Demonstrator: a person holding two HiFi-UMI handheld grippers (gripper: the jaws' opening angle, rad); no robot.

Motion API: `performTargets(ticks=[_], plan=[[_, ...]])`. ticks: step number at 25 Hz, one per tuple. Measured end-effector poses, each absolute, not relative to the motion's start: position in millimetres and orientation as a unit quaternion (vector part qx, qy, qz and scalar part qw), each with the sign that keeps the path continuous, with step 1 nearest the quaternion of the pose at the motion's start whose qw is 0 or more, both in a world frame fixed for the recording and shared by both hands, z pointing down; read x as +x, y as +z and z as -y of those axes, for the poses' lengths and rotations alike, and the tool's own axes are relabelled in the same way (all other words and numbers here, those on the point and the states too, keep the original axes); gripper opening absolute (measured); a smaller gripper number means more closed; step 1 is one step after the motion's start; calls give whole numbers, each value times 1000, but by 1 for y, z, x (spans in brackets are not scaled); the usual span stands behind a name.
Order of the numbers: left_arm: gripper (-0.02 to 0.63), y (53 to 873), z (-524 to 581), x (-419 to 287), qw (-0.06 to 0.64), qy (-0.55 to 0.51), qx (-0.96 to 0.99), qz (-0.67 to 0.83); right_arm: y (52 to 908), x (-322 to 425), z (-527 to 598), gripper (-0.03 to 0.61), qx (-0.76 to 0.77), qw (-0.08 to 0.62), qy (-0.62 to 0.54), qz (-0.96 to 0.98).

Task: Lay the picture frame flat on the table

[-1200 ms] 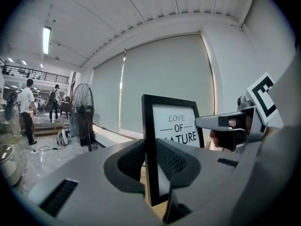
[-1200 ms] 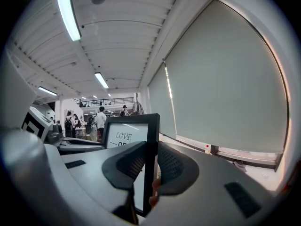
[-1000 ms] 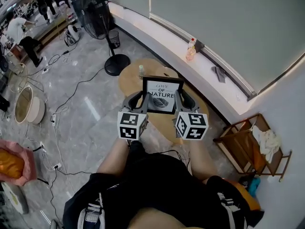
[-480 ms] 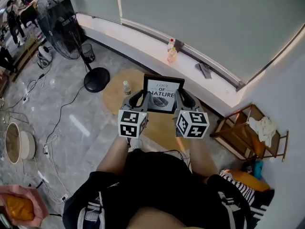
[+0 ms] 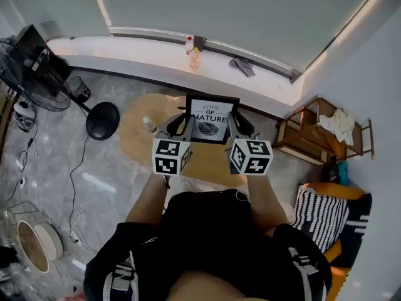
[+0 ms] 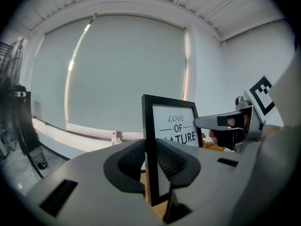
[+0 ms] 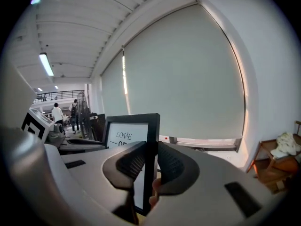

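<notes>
A black picture frame [image 5: 210, 118] with a white print of words and a leaf is held upright above the round wooden table [image 5: 135, 137]. My left gripper [image 5: 183, 125] is shut on the frame's left edge [image 6: 151, 164]. My right gripper [image 5: 233, 125] is shut on its right edge [image 7: 151, 159]. In the left gripper view the print [image 6: 178, 126] faces me and the right gripper [image 6: 221, 122] shows beyond it. In the right gripper view the frame's front [image 7: 126, 136] is turned toward the left gripper [image 7: 75, 147].
A small bottle [image 5: 149, 125] stands on the table's left part. A windowsill [image 5: 125, 47] at the back carries a bottle [image 5: 194, 55] and a dark cloth [image 5: 242, 66]. A standing fan [image 5: 100, 119] is on the floor at left. A wooden rack [image 5: 316, 130] stands at right.
The head view has swung: the table, fan and rack have shifted across the picture. The frame stays upright between both grippers, held the same way.
</notes>
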State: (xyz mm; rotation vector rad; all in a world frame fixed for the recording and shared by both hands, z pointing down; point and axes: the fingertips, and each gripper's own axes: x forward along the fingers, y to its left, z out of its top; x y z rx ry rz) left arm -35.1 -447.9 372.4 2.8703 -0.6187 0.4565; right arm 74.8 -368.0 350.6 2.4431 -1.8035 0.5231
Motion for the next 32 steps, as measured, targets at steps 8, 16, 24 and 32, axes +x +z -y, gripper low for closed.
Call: performTargets(ticks=[8,16,24,32], plan=[[87,433,433,40,106,215,963,123,408,136,339,94,825,36,225,518],[89,504,398,117,105,296,947,75,488,208,297,95,824,31,310,473],[89,604,398,170,137,359,921,59,591,264,298,95,802,35,381,459],[89,716,380,182,190,427,881,68,711,281,285,92,768,41,464,440]])
